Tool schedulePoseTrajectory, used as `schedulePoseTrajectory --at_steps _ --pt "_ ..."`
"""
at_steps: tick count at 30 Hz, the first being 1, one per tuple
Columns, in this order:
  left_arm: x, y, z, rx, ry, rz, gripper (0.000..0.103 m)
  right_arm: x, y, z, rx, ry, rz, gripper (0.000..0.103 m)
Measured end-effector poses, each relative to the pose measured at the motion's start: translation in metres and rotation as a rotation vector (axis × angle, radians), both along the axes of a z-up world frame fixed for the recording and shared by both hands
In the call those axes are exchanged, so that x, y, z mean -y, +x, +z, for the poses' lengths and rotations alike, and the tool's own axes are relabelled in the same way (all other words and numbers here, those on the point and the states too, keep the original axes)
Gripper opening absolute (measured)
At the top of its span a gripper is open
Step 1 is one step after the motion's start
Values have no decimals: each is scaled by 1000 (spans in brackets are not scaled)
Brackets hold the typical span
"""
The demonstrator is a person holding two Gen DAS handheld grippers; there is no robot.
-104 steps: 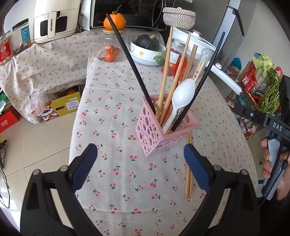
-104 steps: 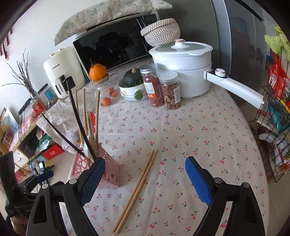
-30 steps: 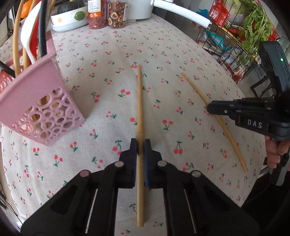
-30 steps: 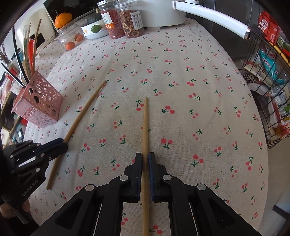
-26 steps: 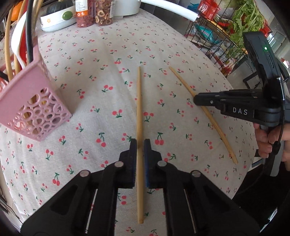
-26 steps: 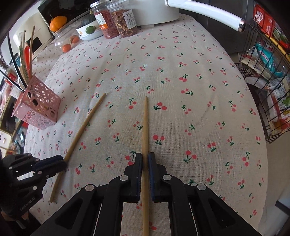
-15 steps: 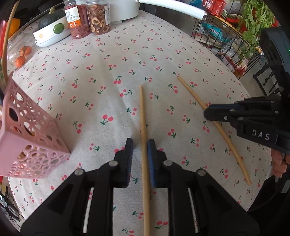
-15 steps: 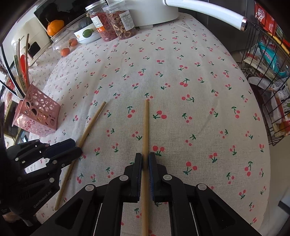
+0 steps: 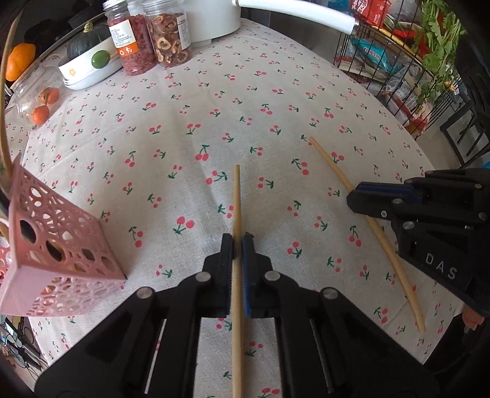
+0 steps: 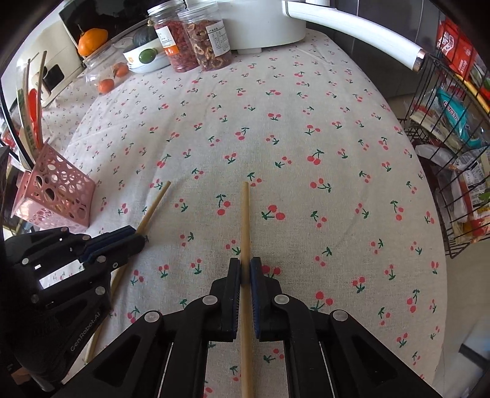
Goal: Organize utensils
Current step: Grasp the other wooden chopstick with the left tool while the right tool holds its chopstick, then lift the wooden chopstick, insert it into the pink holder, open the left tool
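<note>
My left gripper (image 9: pixel 237 240) is shut on a wooden chopstick (image 9: pixel 236 199) that runs forward between its fingers over the cherry-print tablecloth. My right gripper (image 10: pixel 244 264) is shut on a second wooden chopstick (image 10: pixel 245 220), which also shows in the left wrist view (image 9: pixel 333 176). The left gripper and its chopstick (image 10: pixel 153 205) show at the left of the right wrist view. A pink perforated utensil holder (image 9: pixel 55 245) stands at the left, also in the right wrist view (image 10: pixel 55 193), with chopsticks and a spoon in it.
Two jars of dried food (image 10: pixel 196 46), a white bowl with a squash (image 9: pixel 88 58), a box of tangerines (image 9: pixel 39 104) and a white pot with a long handle (image 10: pixel 352 27) stand at the far side. A wire rack (image 10: pixel 459 137) of packets stands off the table's right edge.
Both grippers closed on the two chopsticks that lay on the cloth and moved apart with them. In the last half second the left jaws, slightly loosened, closed on their chopstick again.
</note>
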State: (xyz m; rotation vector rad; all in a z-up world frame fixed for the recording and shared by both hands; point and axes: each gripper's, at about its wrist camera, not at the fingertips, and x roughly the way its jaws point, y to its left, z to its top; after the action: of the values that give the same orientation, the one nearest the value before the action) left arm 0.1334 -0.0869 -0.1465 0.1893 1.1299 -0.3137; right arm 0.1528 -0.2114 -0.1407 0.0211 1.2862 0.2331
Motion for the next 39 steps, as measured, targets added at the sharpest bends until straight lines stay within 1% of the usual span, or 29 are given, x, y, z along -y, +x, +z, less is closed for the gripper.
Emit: schedulePoseTrajectory --at_steps 4,8,13,17,22,27,30,33,36,39 --pt "-12 -22 25 62 -38 -7 7 -3 -13 22 78 20 20 7" --pt "-27 -44 57 146 -73 -20 7 -4 -29 45 139 65 23 7" --pt "-55 -72 94 276 -169 0 7 -10 -52 78 226 139 31 7" --pt "-73 -83 119 342 -253 16 7 -18 -66 107 313 184 55 7" --pt "-98 -90 145 436 -324 66 7 -30 -74 136 394 224 85 6" --pt "-125 -101 181 564 -401 124 7 -43 -72 162 463 258 114 6" --pt "-140 -106 198 642 -425 157 7 -52 -70 175 498 277 130 6" --pt "-150 -107 209 709 -425 191 7 -60 -68 187 524 301 145 6" --pt "-158 -105 212 762 -407 218 7 -67 -66 196 545 327 152 6" --pt "-163 -99 207 790 -388 241 7 -74 -64 202 561 348 155 6"
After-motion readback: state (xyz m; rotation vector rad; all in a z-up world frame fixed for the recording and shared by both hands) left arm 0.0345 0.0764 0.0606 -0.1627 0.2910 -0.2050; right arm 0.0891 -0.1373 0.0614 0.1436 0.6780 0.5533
